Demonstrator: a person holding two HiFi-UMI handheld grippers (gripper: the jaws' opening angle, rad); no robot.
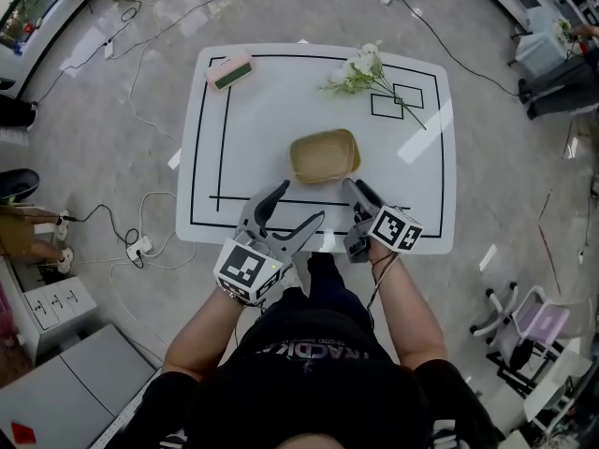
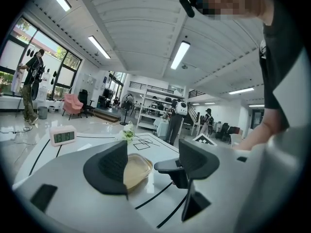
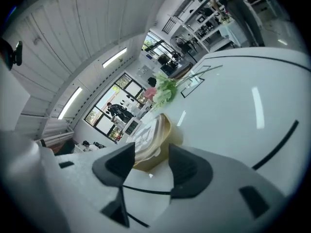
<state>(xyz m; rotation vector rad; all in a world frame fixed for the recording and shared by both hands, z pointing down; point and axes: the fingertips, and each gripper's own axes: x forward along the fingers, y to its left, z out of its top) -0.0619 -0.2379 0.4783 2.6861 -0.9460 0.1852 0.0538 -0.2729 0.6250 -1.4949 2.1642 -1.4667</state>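
Where the person (image 1: 309, 372) leans over the bench (image 1: 271, 110), the torso and forearms cover its near edge in the head view, so that edge cannot be checked.

In the left gripper view the left jaw hides the left part of the bowl (image 2: 138, 168). In the right gripper view both jaws cut off the bowl's (image 3: 154, 139) near side, and what shows of its inside is too blurred to read. The clock (image 2: 63, 136) shows dark digits that are too small to read.

Whether the right tongs (image 1: 356, 191) touch the bowl (image 1: 324, 155) cannot be told. Their tips lie just beside its near right corner.

Left tongs (image 1: 299, 204): jaws wide apart and empty. They hang over the near part of the bench, short of the bowl, and look at it through the gap (image 2: 155, 161).

Right tongs (image 3: 150, 165): jaws apart, less wide than the left pair, and empty. The bowl shows beyond them, not between them.

Count:
- Tongs: two, one in each hand.
- Bowl: one, tan, at mid-bench inside the black outline.
- Clock (image 1: 230, 71): one, pink, at the far left corner.
- Flowers (image 1: 360, 71): one bunch, white with green stems, lying at the far right across two small drawn squares, well apart from the bowl.
- Bench: one, white.
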